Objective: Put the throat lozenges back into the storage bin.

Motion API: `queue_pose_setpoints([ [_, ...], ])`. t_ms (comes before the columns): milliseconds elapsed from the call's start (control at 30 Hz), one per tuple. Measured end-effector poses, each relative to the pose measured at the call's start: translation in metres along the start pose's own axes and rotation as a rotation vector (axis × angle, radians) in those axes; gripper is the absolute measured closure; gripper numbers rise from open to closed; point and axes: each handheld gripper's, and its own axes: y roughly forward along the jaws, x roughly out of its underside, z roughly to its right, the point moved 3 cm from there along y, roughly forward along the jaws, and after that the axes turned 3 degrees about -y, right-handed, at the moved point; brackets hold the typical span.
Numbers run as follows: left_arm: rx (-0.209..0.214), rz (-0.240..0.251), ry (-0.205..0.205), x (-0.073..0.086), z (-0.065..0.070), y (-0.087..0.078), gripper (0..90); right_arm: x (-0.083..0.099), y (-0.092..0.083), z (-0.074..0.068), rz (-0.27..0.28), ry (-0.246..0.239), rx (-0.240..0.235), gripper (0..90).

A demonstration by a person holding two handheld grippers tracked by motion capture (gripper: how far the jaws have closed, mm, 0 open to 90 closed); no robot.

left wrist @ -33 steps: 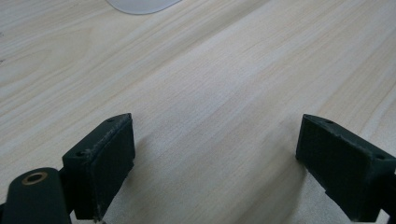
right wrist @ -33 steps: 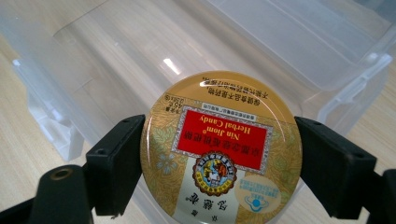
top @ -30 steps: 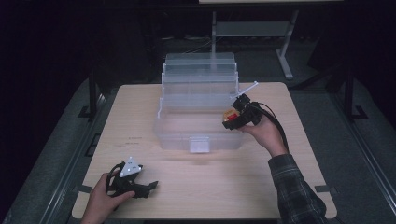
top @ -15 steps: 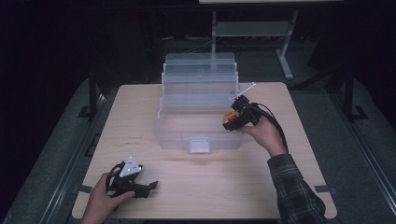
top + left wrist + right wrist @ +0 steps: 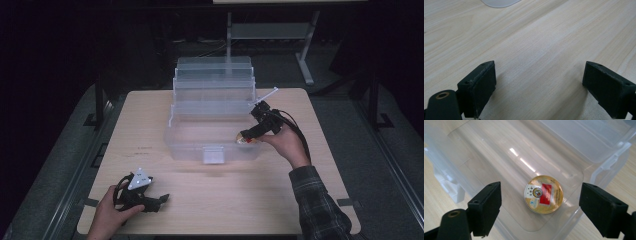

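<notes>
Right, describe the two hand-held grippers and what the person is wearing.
Both are black. The left hand-held gripper carries a grey three-cornered plate and has flat rectangular pads. The right hand-held gripper trails a black cable. The right sleeve is dark plaid.

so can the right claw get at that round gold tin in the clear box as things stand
Probably yes. The right claw hangs open directly above the round gold tin, which lies flat on the floor of the clear box. The box is open-topped there, and nothing sits between the jaws and the tin.
</notes>
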Motion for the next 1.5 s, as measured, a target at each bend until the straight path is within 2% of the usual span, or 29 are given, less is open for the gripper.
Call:
queue_pose_setpoints([
  [300,-0.001,0.003,0.000,0.000,0.000,0.000,10.8,0.011,-0.015,0.002,0.015,0.013,0.018,12.8],
  [567,-0.001,0.003,-0.001,0.000,0.000,0.000,10.8,0.028,-0.023,0.006,0.028,0.033,0.044,2.5],
  [1000,-0.001,0.002,0.000,0.000,0.000,0.000,10.8,0.071,-0.032,0.011,0.034,0.081,0.070,1.8],
  [1500,-0.001,0.005,-0.003,0.000,0.000,0.000,10.8,0.120,-0.033,0.010,0.062,0.125,0.075,0.0],
])
